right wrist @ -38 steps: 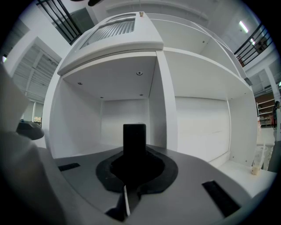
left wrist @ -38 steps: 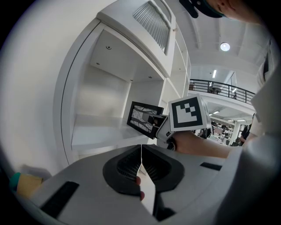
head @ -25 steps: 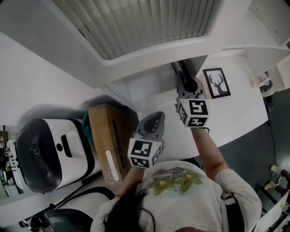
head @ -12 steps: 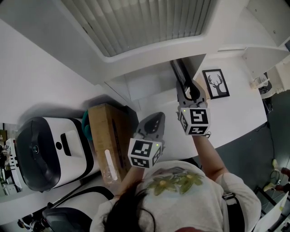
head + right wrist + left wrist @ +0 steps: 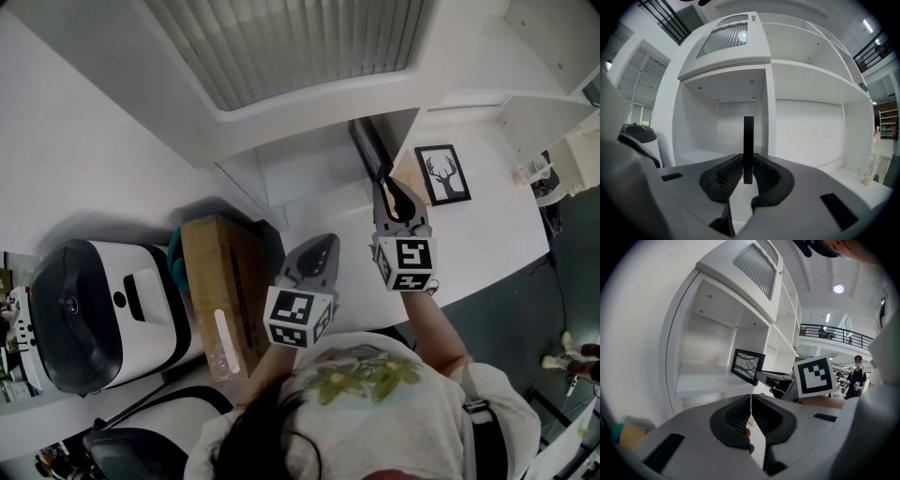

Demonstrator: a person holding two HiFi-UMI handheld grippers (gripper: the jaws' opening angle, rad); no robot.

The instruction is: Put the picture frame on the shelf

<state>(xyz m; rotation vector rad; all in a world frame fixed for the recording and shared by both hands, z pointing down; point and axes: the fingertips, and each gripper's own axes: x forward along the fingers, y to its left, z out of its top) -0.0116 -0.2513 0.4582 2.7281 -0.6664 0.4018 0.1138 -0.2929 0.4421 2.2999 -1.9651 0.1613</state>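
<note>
— White-and-black rounded appliance (image 5: 103,314) at the far left, with a brown cardboard box (image 5: 220,286) just beside it?

— Yes, though I cannot tell whether they touch. Next comes the left hand-held gripper (image 5: 751,404), its jaws pressed together with nothing between them.

— And the other one?

— The right hand-held gripper (image 5: 748,174) pinches the black picture frame (image 5: 748,136) by one edge. It is held in the air, edge-on to that gripper's camera. It sits before the white shelf unit (image 5: 766,63), in line with the divider between two open compartments.

— Anything further right?

— A second black frame with a deer print (image 5: 442,173) lies flat on the white bench (image 5: 497,234), near the held one.
</note>
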